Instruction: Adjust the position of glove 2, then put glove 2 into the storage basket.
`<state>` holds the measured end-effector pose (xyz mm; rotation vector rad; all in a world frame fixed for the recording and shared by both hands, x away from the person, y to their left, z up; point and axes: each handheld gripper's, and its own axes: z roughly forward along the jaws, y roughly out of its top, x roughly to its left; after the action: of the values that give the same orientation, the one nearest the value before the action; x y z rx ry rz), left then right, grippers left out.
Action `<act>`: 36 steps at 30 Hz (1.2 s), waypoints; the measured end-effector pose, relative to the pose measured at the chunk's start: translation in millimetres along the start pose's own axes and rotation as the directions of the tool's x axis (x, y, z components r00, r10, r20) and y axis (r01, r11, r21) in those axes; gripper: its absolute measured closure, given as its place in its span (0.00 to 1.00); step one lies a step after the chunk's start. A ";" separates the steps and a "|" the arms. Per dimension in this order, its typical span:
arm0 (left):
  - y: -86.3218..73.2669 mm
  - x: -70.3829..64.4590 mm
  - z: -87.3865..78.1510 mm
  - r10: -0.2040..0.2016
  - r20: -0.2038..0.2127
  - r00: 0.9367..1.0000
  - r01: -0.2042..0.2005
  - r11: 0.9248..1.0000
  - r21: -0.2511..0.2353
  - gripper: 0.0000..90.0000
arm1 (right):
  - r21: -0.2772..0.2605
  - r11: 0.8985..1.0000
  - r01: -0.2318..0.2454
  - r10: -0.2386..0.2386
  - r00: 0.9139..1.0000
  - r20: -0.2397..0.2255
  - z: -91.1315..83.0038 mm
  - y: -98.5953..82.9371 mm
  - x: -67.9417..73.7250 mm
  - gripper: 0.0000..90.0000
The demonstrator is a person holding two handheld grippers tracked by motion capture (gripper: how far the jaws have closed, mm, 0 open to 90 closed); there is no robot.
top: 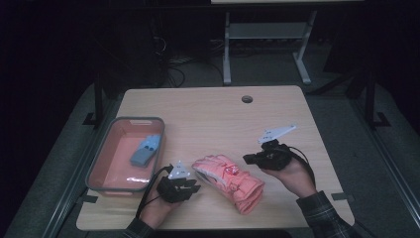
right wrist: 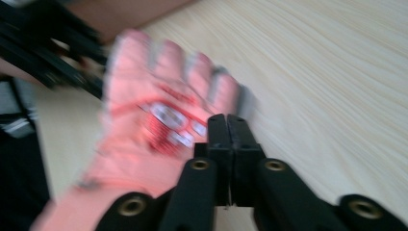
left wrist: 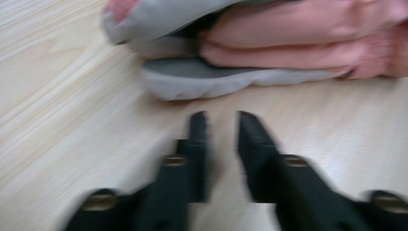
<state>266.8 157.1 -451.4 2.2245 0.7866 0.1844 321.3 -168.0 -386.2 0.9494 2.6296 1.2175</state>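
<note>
The wooden table [top: 208,119] carries everything, and its bare top stretches away beyond both grippers. To the far side of the left gripper [top: 190,187], away from the right one, sits a grey-rimmed tray [top: 99,163] with a pink floor, and a small blue-grey item [top: 146,150] lies inside it, well clear of either tool. Between the two grippers lies the pink glove [top: 229,182], its fingers toward the left gripper and its cuff toward the person's edge of the table.

In the left gripper view the glove [left wrist: 288,43] lies just ahead of the jaws, showing grey palm fabric under pink folds; a strip of bare table separates the jaw tips from the nearest grey edge, so nothing stands between tool and glove. The left gripper [left wrist: 222,120] has its jaws a little apart, with a narrow gap of table showing between them, and they hold nothing.

In the right gripper view the right gripper [right wrist: 226,120] has its jaws pressed together with nothing between them, their tips hanging over the back of the glove [right wrist: 159,120] near its red and white patch; the blur leaves it unclear whether they touch the fabric. In the high view the right gripper [top: 250,158] sits just beside the glove's knuckle side.
</note>
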 end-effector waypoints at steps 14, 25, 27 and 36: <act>12.2 -9.2 15.5 0.032 0.041 0.999 -0.032 0.999 0.006 0.99 | 0.094 0.995 -0.016 0.015 1.000 0.012 6.0 -56.9 -14.3 1.00; 24.2 -1.2 27.7 0.028 0.016 0.999 -0.029 0.999 0.027 0.99 | 0.117 0.993 0.026 -0.022 0.999 -0.035 9.0 -72.8 -9.5 1.00; 27.3 2.5 31.8 0.026 0.016 1.000 -0.027 0.999 0.034 0.99 | 0.116 0.993 0.030 -0.025 0.999 -0.047 10.0 -72.6 -9.1 1.00; 51.8 20.9 49.5 0.014 0.030 0.999 -0.015 1.000 0.027 0.99 | 0.125 0.989 0.075 -0.060 0.991 -0.116 20.2 -73.1 0.9 1.00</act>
<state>326.2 111.9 -452.1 2.2543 0.7614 0.1481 290.7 -189.9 -452.0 0.8252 2.8329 1.1286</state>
